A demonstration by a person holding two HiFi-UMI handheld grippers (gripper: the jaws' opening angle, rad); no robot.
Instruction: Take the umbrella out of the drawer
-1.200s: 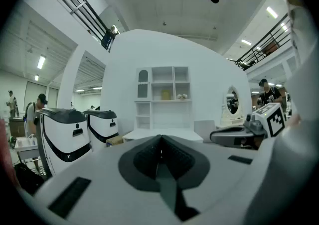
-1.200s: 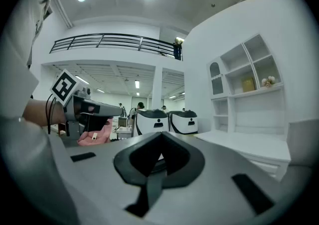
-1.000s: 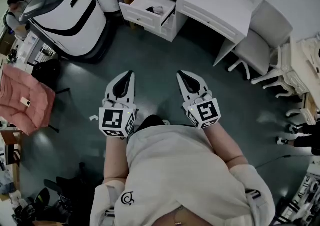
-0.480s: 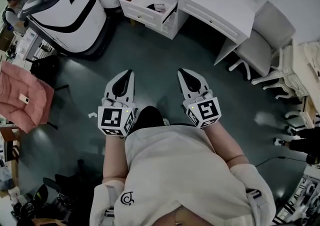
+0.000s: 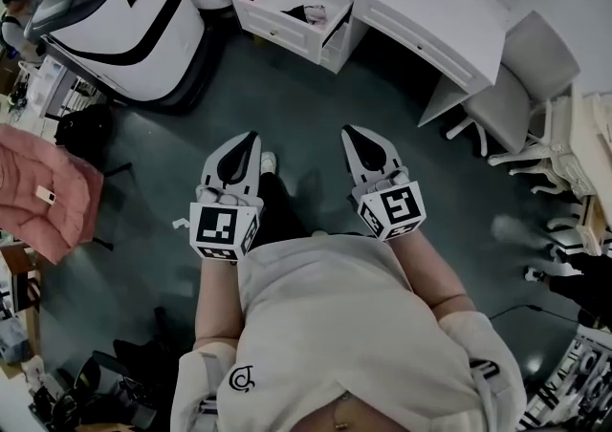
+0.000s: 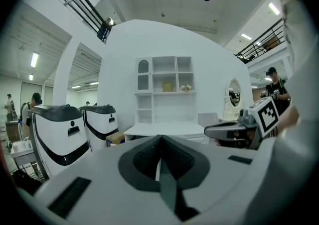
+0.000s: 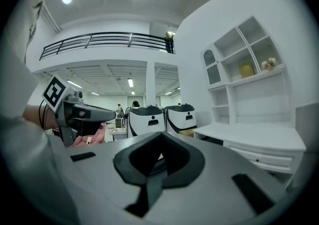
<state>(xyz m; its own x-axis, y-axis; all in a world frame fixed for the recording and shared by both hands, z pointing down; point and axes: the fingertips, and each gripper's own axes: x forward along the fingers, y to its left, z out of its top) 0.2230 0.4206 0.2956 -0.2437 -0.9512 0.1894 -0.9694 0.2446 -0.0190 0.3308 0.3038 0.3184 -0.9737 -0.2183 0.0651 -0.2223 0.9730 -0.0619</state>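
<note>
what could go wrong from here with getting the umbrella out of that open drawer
1. Both the left claw and the right claw are shut and empty; reaching in without opening first would only push the umbrella deeper.
2. The umbrella lies at the back of the drawer, near the desk edge, so lifting it could snag there.
3. The large white machine stands close beside the drawer, crowding the left claw's approach.
</note>
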